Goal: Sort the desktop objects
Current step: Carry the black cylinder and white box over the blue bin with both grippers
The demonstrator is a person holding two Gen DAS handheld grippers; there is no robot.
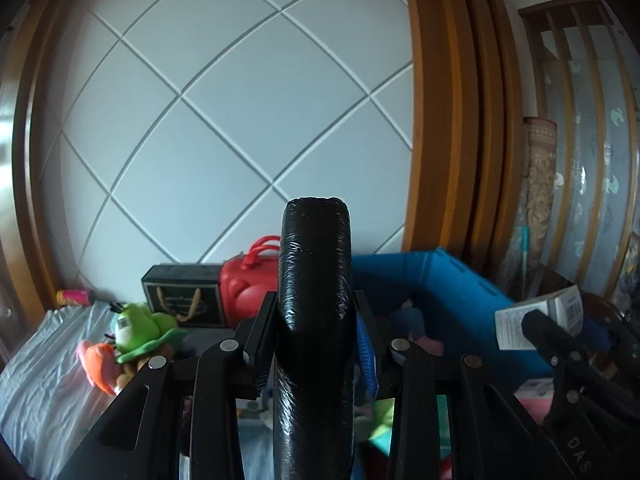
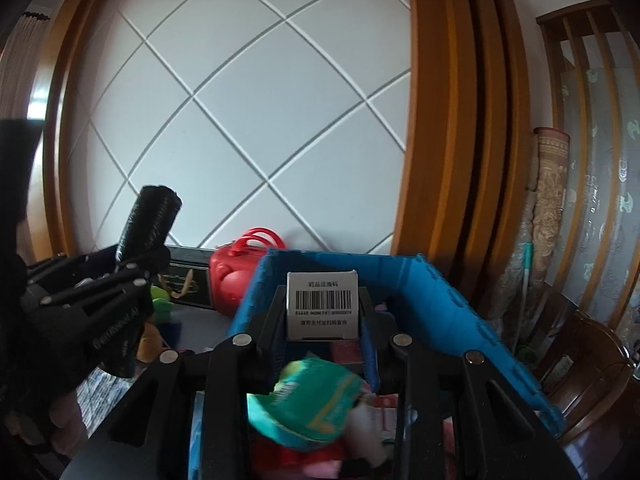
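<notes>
Left wrist view: the left hand-held gripper is clamped on a black wrapped roll, which stands upright between the two fingers and rises well above them. The same roll shows in the right wrist view at far left, tilted slightly, held above the tabletop and left of the blue bin.

Right wrist view: the right hand-held gripper is clamped on a small white box with a barcode and printed text facing the camera. The box sits upright between the fingers, over the open blue bin. In the left wrist view this box appears at the right edge, over the bin's near right side.

Inside the bin, below the right hand-held gripper, lies a green packet, blurred, on top of red and pink items that cannot be made out.

Behind the bin, against the white panelled wall, stand a red toy case with a looped handle and, just left of it, a black box with gold print.

On the left part of the tabletop lies a green soft toy, touching an orange and pink soft toy. Both rest beside a crinkled white plastic sheet. A pink tube lies near the wall at far left.
</notes>
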